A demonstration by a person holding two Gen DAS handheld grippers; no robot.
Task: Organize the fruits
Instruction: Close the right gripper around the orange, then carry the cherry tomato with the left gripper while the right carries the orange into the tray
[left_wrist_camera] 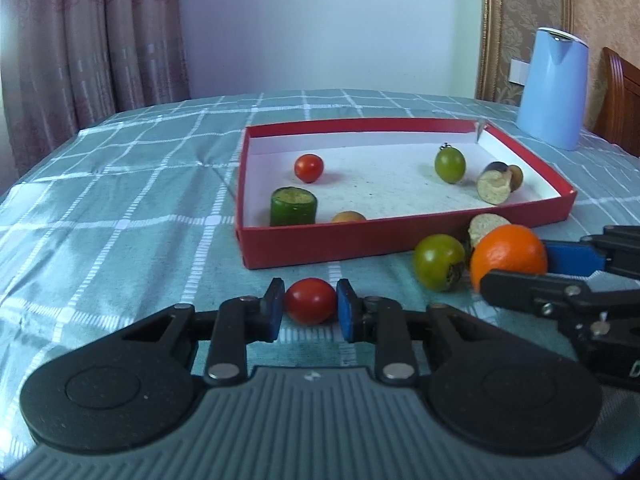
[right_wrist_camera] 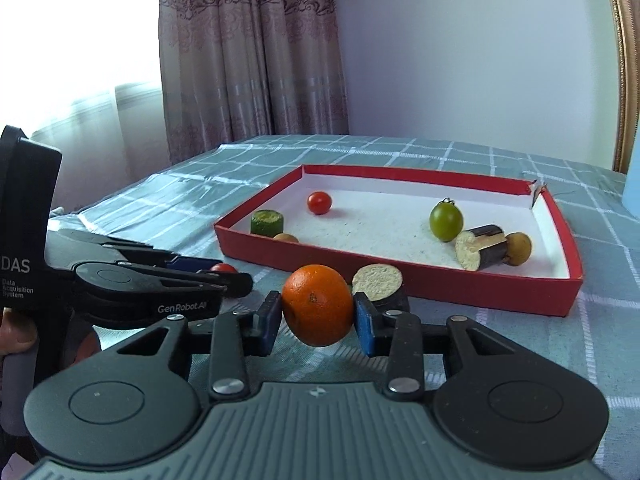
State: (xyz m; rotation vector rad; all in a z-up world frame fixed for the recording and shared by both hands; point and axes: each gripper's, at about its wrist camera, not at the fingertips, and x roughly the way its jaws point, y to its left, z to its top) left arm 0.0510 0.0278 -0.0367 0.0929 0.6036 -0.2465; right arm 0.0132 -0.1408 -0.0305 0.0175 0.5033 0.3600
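My left gripper (left_wrist_camera: pixel 311 307) is shut on a red cherry tomato (left_wrist_camera: pixel 311 301) on the checked cloth, just in front of the red box (left_wrist_camera: pixel 320 242). My right gripper (right_wrist_camera: pixel 317 315) is shut on an orange (right_wrist_camera: pixel 317 304), and that orange (left_wrist_camera: pixel 508 255) also shows at the right of the left wrist view. A green tomato (left_wrist_camera: pixel 439 262) and a cut eggplant piece (right_wrist_camera: pixel 378 282) lie on the cloth beside the orange. Inside the box (right_wrist_camera: pixel 400 278) lie a red tomato (right_wrist_camera: pixel 319 203), a cucumber piece (right_wrist_camera: pixel 267 222), a green tomato (right_wrist_camera: pixel 446 220), an eggplant piece (right_wrist_camera: pixel 480 246) and two small brown fruits.
A light blue jug (left_wrist_camera: pixel 554 88) stands at the back right beyond the box, near a wooden chair back (left_wrist_camera: pixel 624 100). Curtains (right_wrist_camera: pixel 248 60) hang behind the table's far left side. A person's hand (right_wrist_camera: pixel 16 336) holds the left gripper's handle.
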